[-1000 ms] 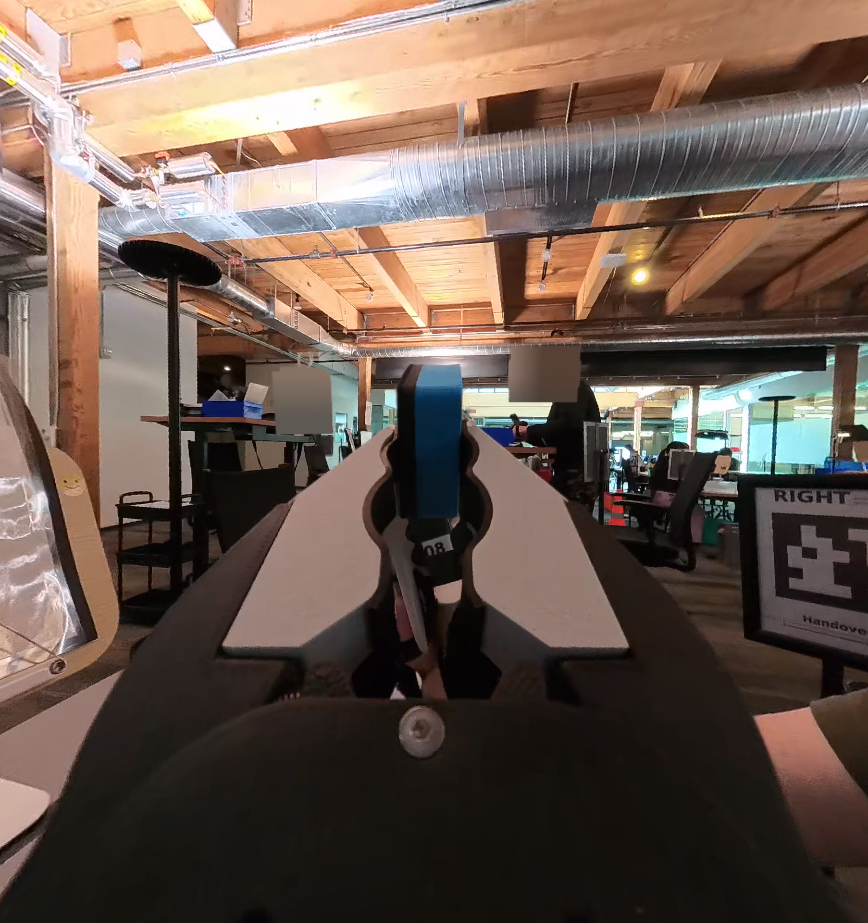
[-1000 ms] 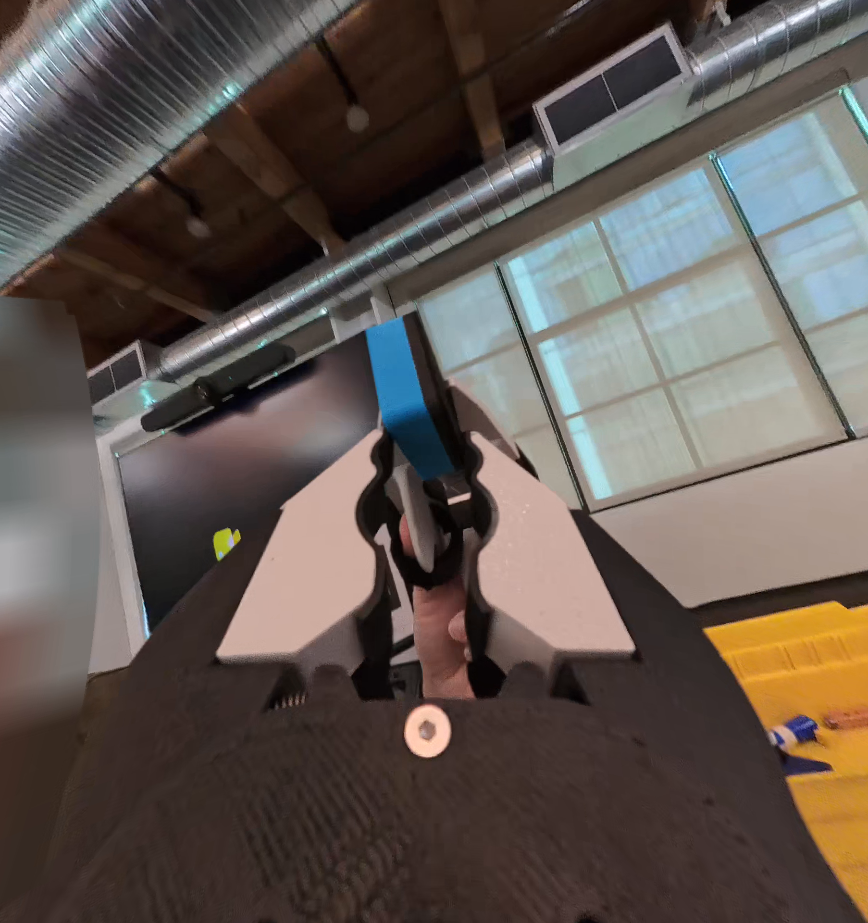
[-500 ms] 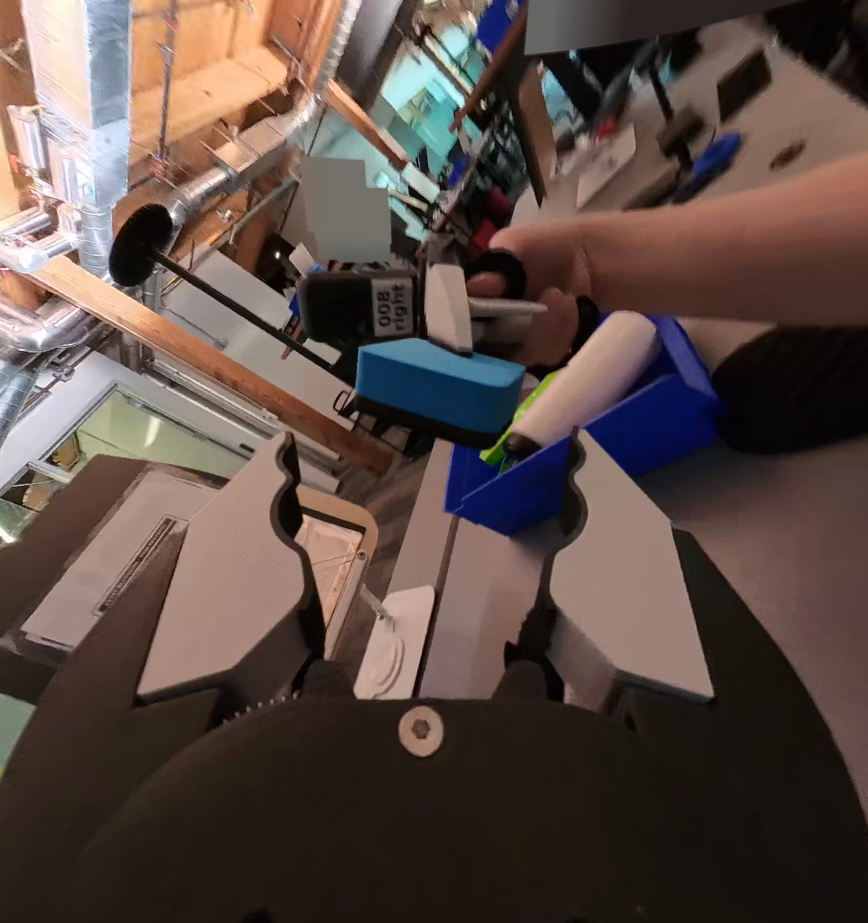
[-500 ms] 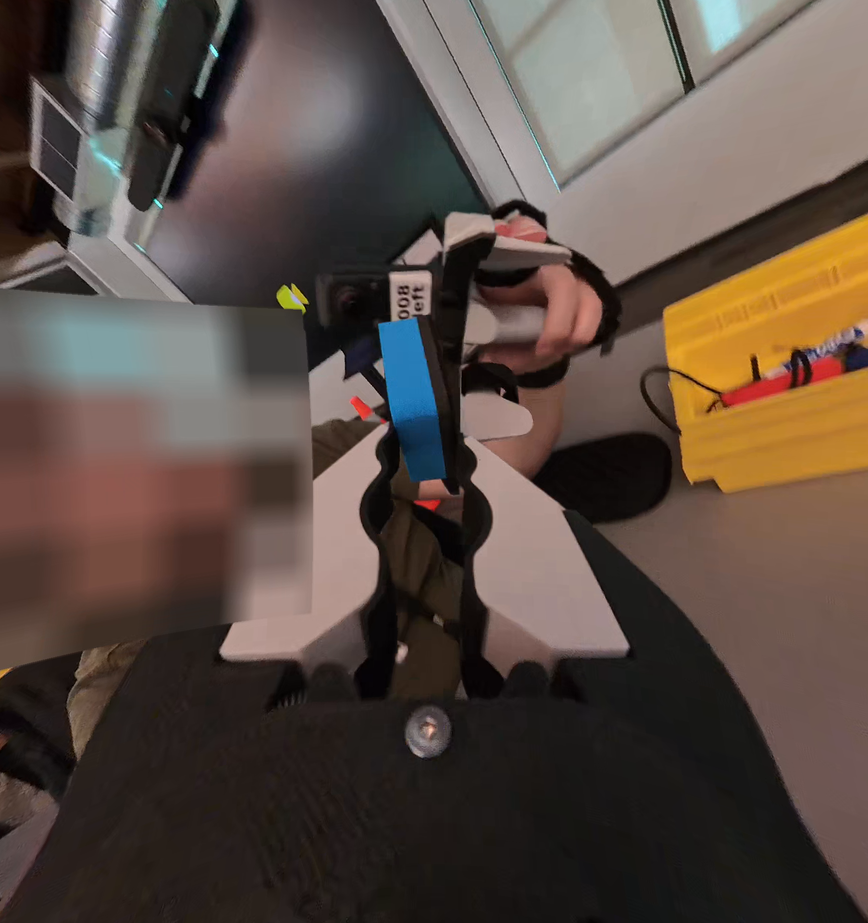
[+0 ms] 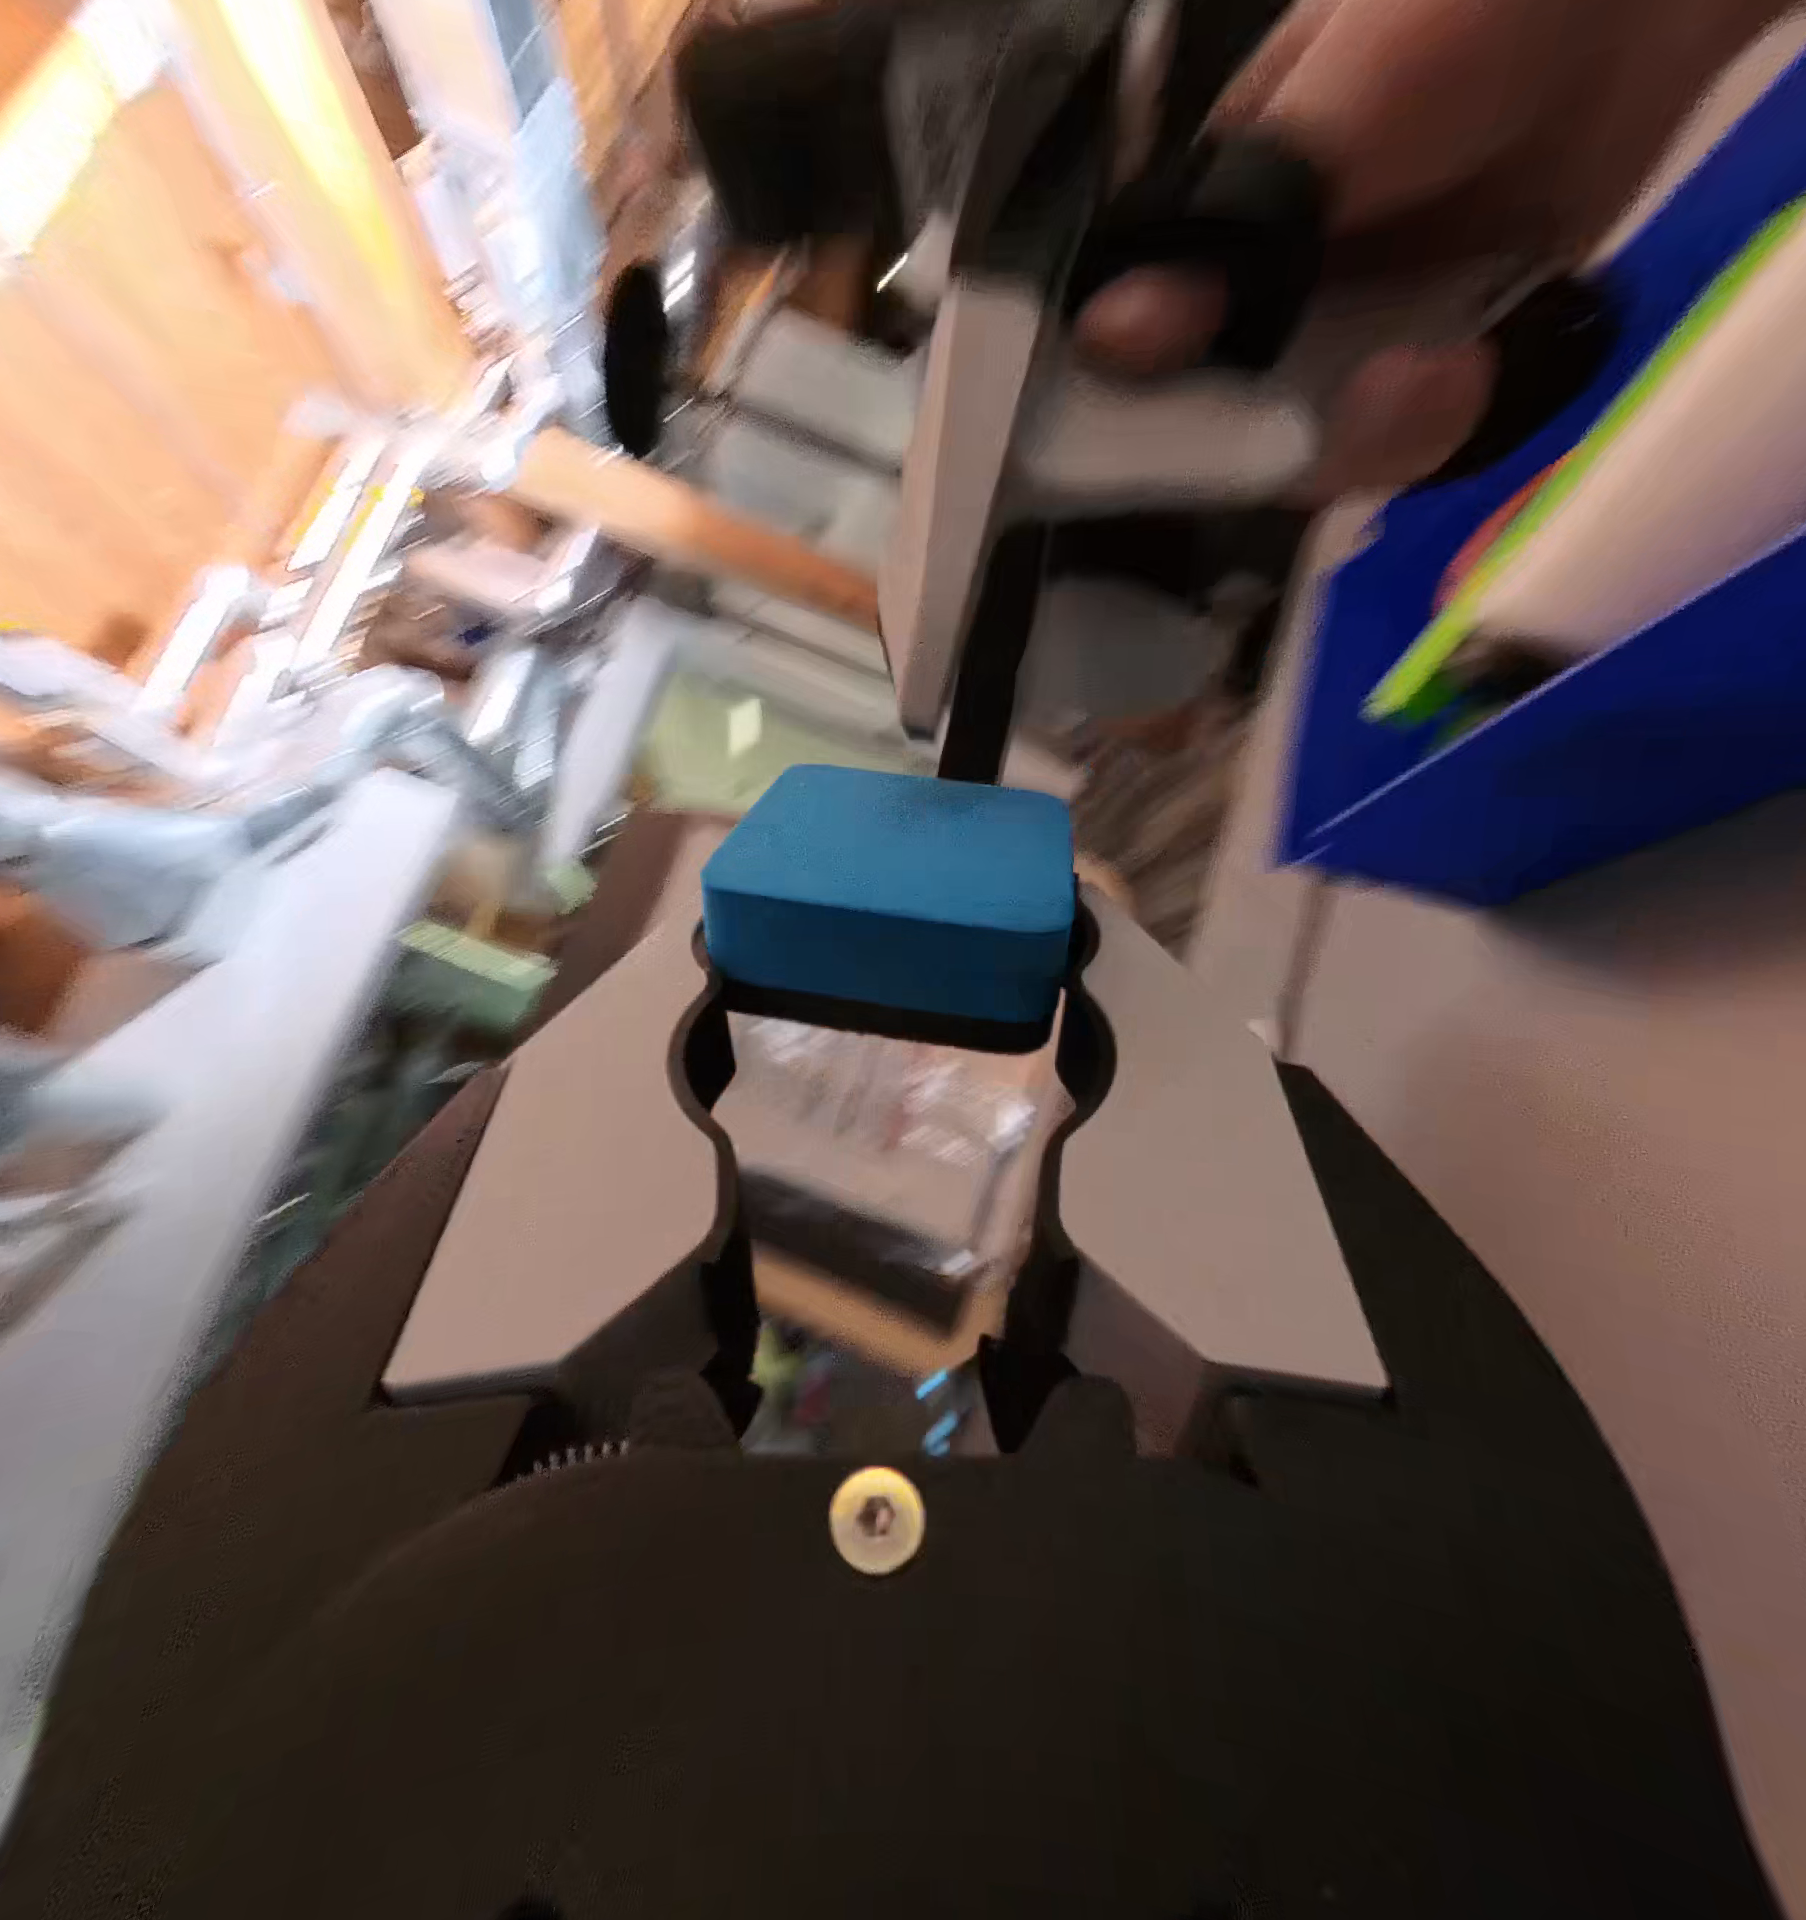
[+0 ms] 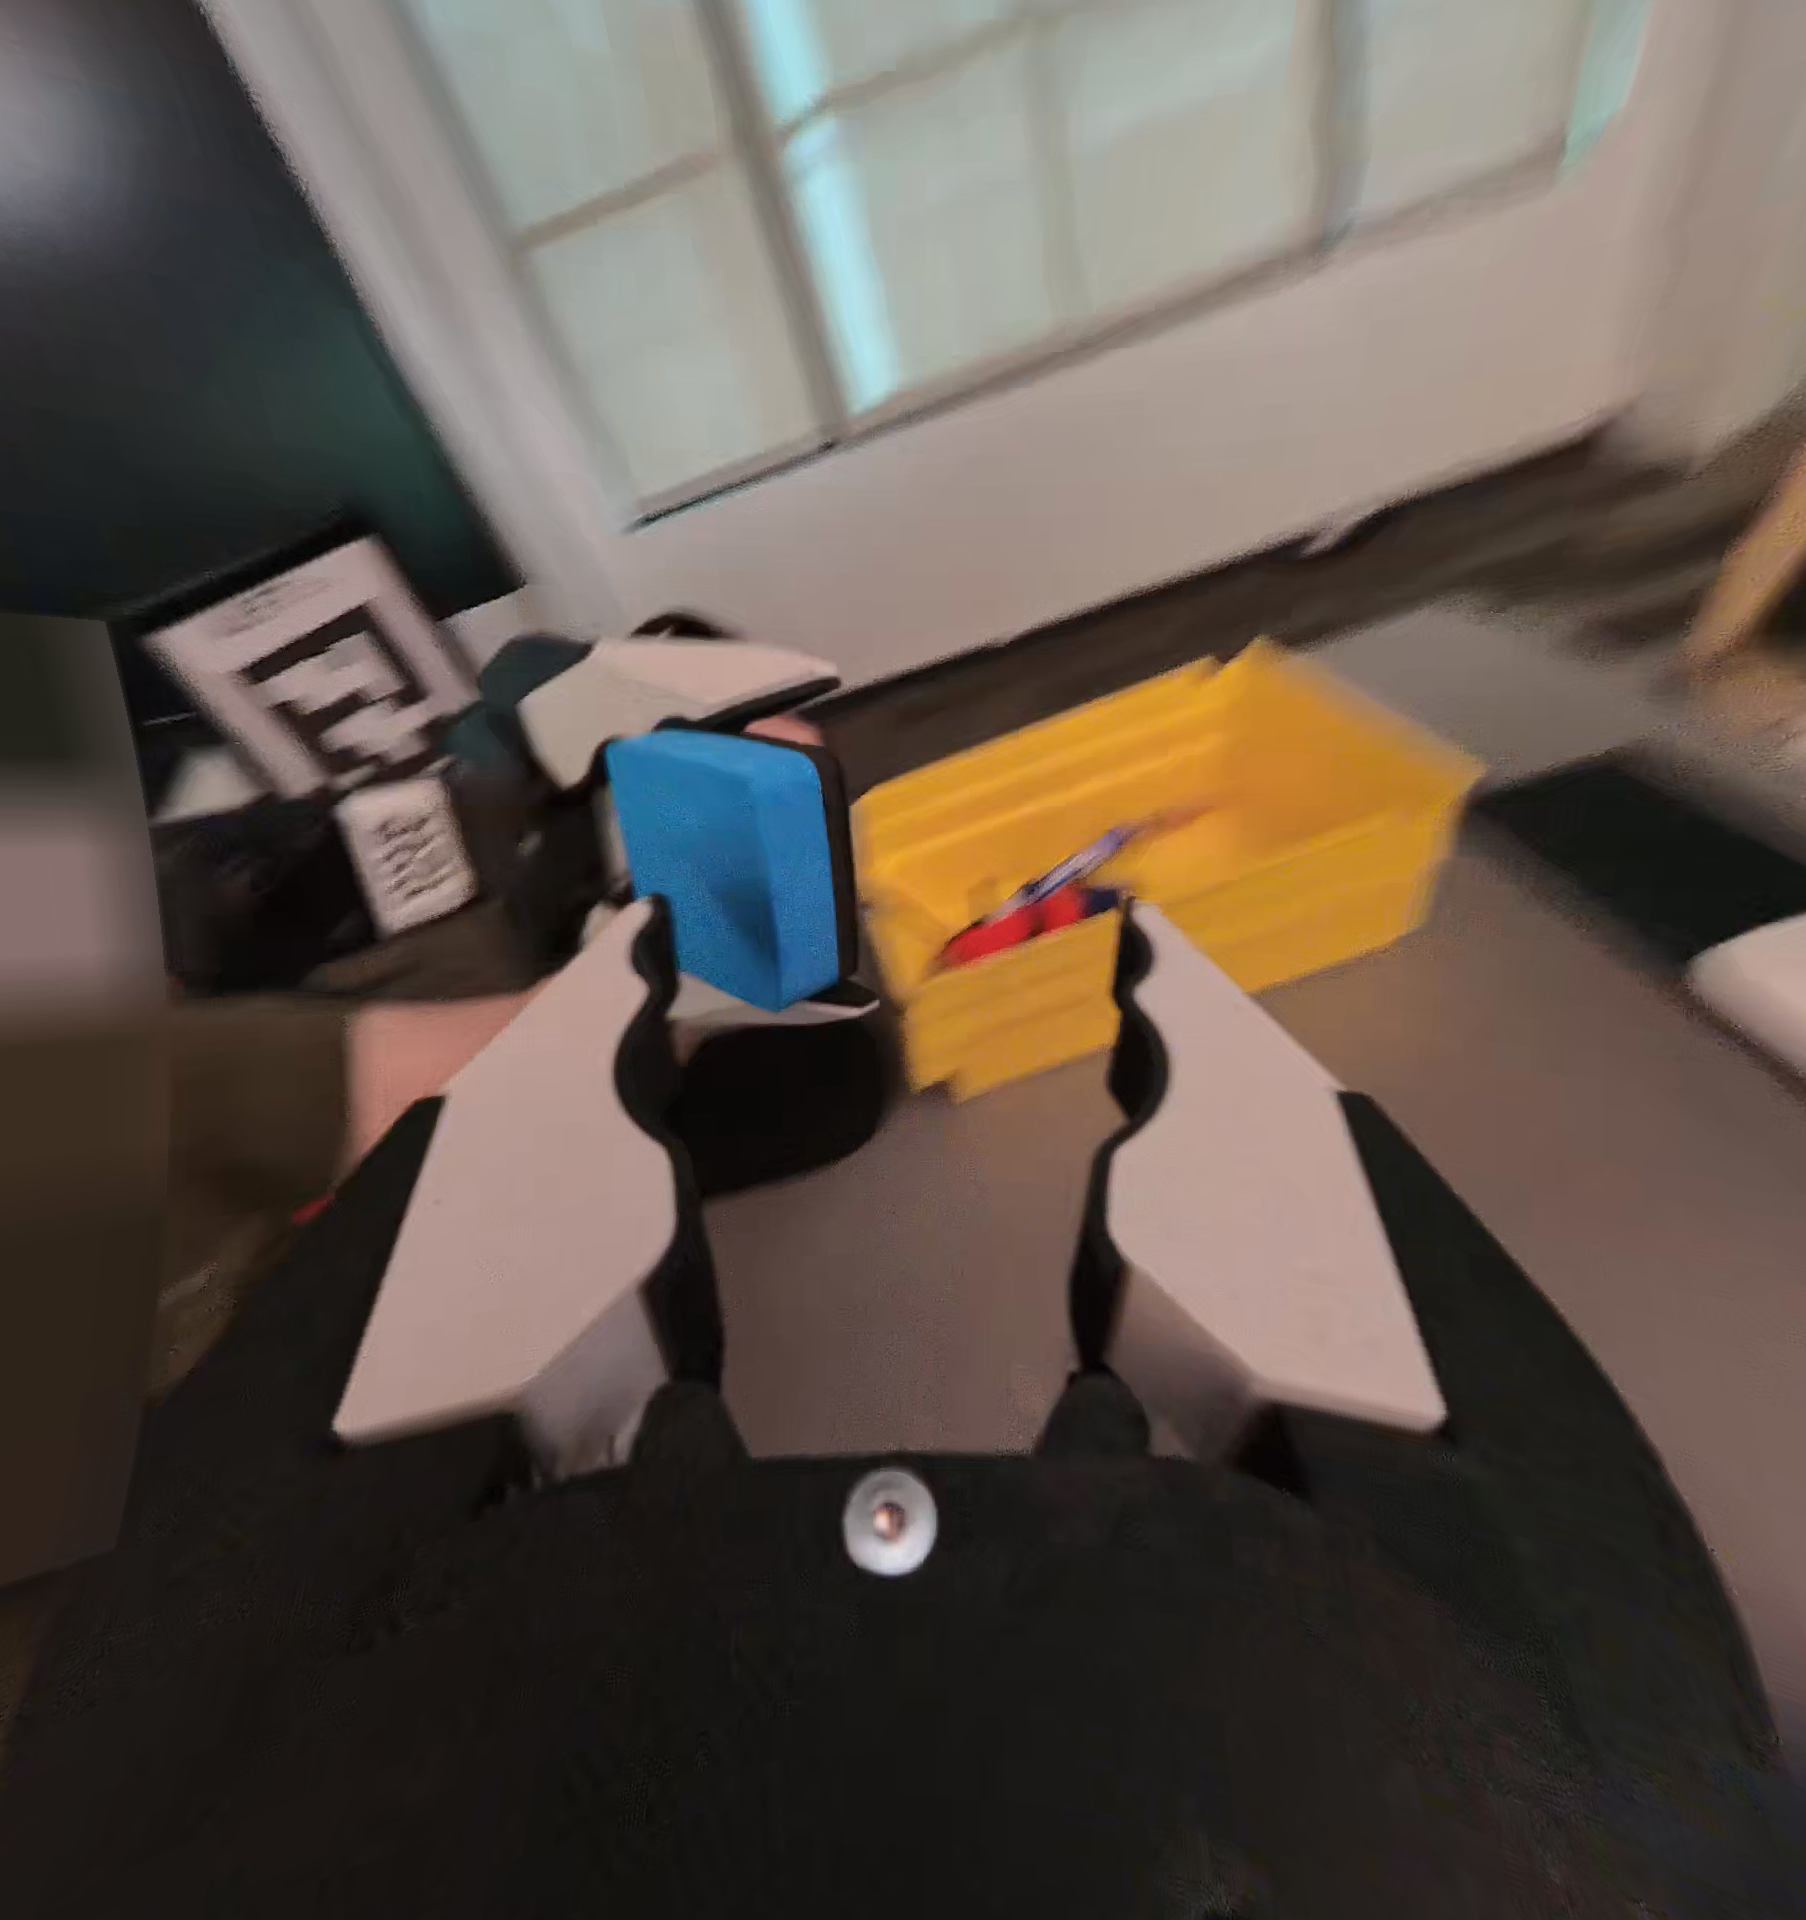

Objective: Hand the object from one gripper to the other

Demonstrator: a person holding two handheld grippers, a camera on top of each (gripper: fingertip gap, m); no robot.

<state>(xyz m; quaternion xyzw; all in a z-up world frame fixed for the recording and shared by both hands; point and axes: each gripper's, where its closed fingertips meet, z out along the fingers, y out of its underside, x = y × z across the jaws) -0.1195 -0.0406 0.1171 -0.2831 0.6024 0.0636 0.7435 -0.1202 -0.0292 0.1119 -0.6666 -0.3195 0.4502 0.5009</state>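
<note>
The object is a blue foam block with a black backing (image 5: 886, 894). My left gripper (image 5: 888, 935) is shut on it, with the block pinched across its two fingertips. My right gripper (image 6: 888, 925) is open and empty, its jaws wide apart, with its left fingertip just beside the block (image 6: 733, 862). In the right wrist view the left gripper's white fingers (image 6: 670, 686) clamp the block from above and below. In the left wrist view the right gripper (image 5: 982, 468) shows blurred just beyond the block, with a hand on it.
A blue bin (image 5: 1501, 810) holding a white roll stands at the right on the grey table. A yellow bin (image 6: 1294, 831) with pens sits ahead of the right gripper. A framed black-and-white tag (image 6: 296, 675) stands at the back left. A black round pad (image 6: 774, 1101) lies below the block.
The block has passed from the right gripper to the left. The left gripper, open half a second ago, has shut on it. The right gripper has opened and drawn back.
</note>
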